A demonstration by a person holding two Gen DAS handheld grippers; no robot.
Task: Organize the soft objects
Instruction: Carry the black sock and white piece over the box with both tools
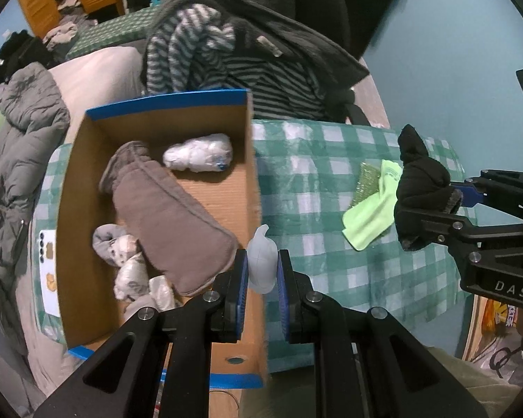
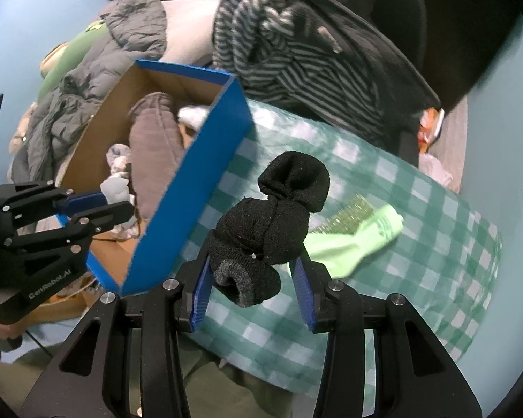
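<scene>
At the left of the left wrist view, the cardboard box (image 1: 157,188) with blue rims holds a brown pouch (image 1: 171,223) and white bundles. At bottom centre, the left hand-held gripper (image 1: 261,268) clamps a pale soft object (image 1: 261,261) at the box's right wall. Right of it, a lime cloth (image 1: 373,209) lies on the checked tabletop (image 1: 313,188). At the right edge, the right hand-held gripper (image 2: 254,271) squeezes a black sock bundle (image 2: 279,219).

The brown pouch (image 1: 171,219) hid part of the grey sock (image 1: 110,244) and crumpled white bundles beneath it in the box (image 1: 73,188); the black sock (image 2: 275,223) covered one end of the green cloth (image 2: 359,240), whose outline was motion-blurred
</scene>
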